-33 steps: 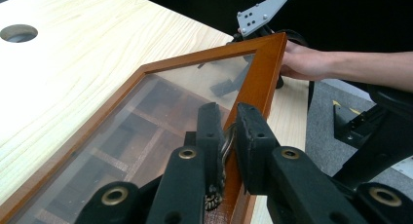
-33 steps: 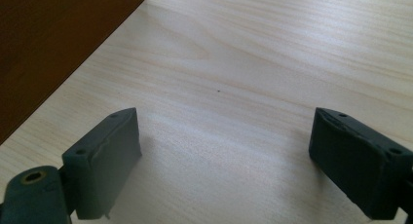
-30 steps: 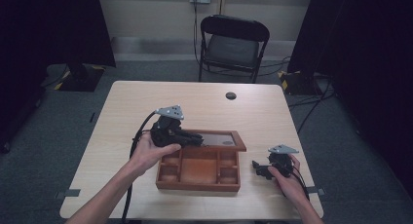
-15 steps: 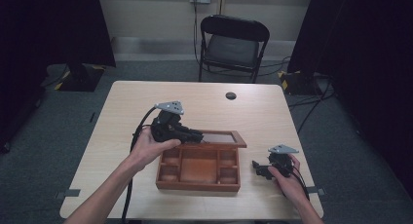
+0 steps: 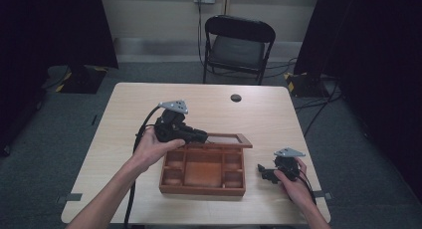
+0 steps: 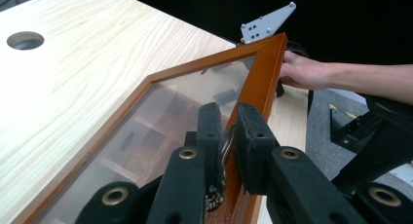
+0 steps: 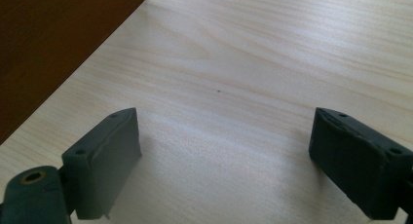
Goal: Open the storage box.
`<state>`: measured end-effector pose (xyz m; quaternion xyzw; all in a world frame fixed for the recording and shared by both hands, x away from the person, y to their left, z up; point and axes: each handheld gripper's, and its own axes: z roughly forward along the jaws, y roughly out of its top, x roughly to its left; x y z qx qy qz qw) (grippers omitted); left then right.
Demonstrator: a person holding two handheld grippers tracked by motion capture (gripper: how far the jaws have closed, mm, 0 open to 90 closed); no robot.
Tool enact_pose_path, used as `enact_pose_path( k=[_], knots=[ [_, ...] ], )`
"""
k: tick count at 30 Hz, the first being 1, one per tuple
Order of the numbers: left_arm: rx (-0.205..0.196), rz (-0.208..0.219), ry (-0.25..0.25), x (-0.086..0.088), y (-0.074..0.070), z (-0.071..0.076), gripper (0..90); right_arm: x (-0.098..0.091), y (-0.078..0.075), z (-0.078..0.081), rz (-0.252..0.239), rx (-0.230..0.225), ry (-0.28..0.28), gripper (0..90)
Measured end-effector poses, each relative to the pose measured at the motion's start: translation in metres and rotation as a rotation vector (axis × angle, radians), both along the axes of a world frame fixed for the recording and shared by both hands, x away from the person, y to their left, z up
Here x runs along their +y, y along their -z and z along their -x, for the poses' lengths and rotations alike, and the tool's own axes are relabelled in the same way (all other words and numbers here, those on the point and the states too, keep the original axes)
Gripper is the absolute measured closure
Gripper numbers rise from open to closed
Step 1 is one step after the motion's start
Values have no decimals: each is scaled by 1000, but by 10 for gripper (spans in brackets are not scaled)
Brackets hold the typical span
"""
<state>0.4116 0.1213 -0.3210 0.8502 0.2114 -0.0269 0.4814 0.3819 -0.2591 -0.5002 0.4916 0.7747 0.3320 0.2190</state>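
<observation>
Lid: while the left gripper (image 6: 229, 136) is pinching its wooden frame edge, the glass lid (image 6: 160, 117) is standing raised over the box, tilted.
Box: wooden compartment box (image 5: 203, 173) is sitting on the desk (image 5: 119, 119), directly under and in front of the left gripper.
Right gripper: right gripper (image 7: 224, 151) is resting just right of the box, jaws spreading wide, holding nothing.
</observation>
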Motion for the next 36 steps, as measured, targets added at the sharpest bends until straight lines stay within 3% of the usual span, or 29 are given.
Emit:
enact_pose_path(
  k=[36],
  knots=[
    [-30, 23, -29, 1, -10, -13, 795, 0, 0, 0, 0, 0, 0, 107]
  ],
)
